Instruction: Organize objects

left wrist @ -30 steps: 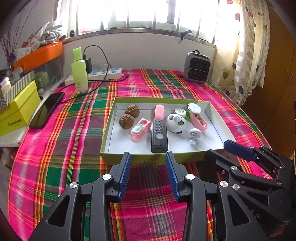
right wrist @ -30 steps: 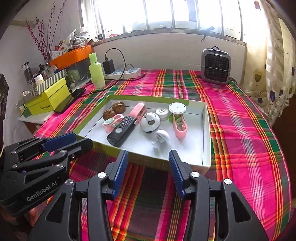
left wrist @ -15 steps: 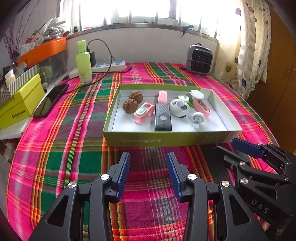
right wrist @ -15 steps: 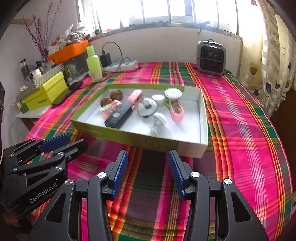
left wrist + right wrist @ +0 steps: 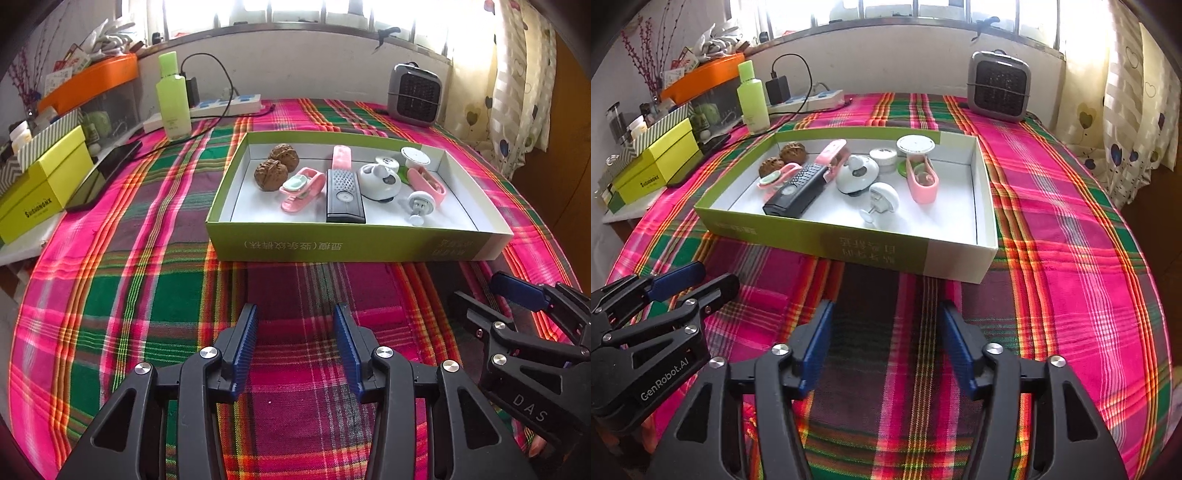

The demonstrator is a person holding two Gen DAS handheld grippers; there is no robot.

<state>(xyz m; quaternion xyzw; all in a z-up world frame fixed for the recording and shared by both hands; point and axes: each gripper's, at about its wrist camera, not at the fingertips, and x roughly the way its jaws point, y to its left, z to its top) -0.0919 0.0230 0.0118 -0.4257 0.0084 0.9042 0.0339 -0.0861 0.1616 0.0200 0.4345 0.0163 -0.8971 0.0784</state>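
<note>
both grippers (image 5: 295, 314) (image 5: 886, 314) agape, level, short of tray (image 5: 332, 247)

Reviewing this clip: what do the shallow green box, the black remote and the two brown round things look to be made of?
Green box: looks like matte paperboard, with thin folded walls, a white inside and printed text. Black remote: likely hard plastic, with a perforated grille and a slight sheen. Walnuts: natural woody shell, wrinkled and dull brown, though imitations can't be ruled out.
</note>
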